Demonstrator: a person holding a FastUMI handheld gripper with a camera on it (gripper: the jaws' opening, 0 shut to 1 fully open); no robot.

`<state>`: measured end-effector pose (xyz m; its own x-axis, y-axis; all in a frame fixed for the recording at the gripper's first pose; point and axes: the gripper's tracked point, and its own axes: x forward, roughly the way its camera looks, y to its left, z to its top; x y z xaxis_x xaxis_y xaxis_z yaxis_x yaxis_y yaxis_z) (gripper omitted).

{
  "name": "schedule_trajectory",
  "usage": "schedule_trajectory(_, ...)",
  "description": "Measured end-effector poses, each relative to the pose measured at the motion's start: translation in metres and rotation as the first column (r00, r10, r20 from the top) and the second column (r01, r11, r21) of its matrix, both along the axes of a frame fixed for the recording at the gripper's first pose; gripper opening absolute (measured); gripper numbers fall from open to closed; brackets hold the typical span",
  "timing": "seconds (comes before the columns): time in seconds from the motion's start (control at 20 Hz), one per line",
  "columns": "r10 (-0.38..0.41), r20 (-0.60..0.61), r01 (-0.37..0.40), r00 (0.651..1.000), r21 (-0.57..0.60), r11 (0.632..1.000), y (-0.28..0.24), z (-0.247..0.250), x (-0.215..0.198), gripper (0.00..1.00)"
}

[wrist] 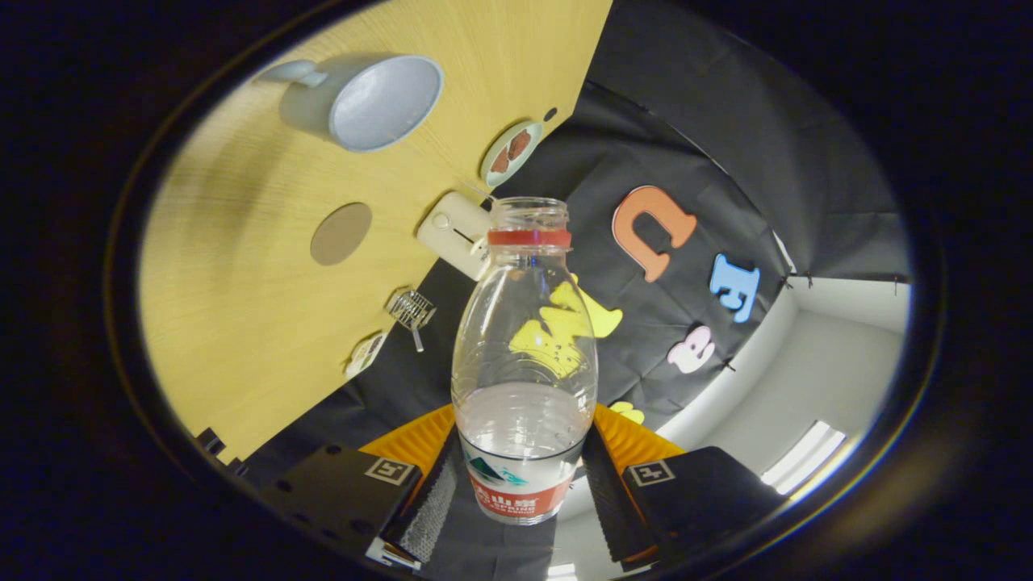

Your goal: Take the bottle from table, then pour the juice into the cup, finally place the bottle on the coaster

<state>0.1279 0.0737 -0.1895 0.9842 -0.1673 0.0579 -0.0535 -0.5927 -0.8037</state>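
Bottle (524, 355), clear plastic and uncapped, sits clamped in the tool (516, 484), one finger (432, 492) pressing its left flank and the other pressing its right, just at the labelled lower section. Seen from the camera riding on the tool, the whole scene is rolled hard over: the pale wooden worktop (242, 323) stands almost on edge to the left of the bottle, a sign that the tool is tipped well off level, as a pour would call for. A small amount of clear liquid remains in the bottle, pooled near the label end close to the fingers, and none is seen leaving the open neck, which carries a red ring. A grey-white cup (367, 101) stands on the worktop well beyond the bottle's mouth and off to the left, its open interior turned toward the camera; whether it holds any juice cannot be told. A round brown coaster (341, 233) lies bare on the worktop between cup and bottle, apparently awaiting the final set-down. Also on the worktop are a small plate with dark pieces (510, 152), a white boxlike item (454, 232) just behind the bottle's neck, and a small wire basket (411, 310).
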Motion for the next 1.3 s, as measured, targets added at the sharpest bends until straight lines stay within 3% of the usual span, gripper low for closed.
schedule_trajectory(1.05, 0.031, 0.006, -0.031, 1.000, -0.050, 0.998, 0.016, 0.007, -0.001, 0.81)
schedule_trajectory(1.3, 0.040, 0.024, -0.040, 0.999, 0.016, 0.999, 0.012, 0.013, -0.005, 0.81)
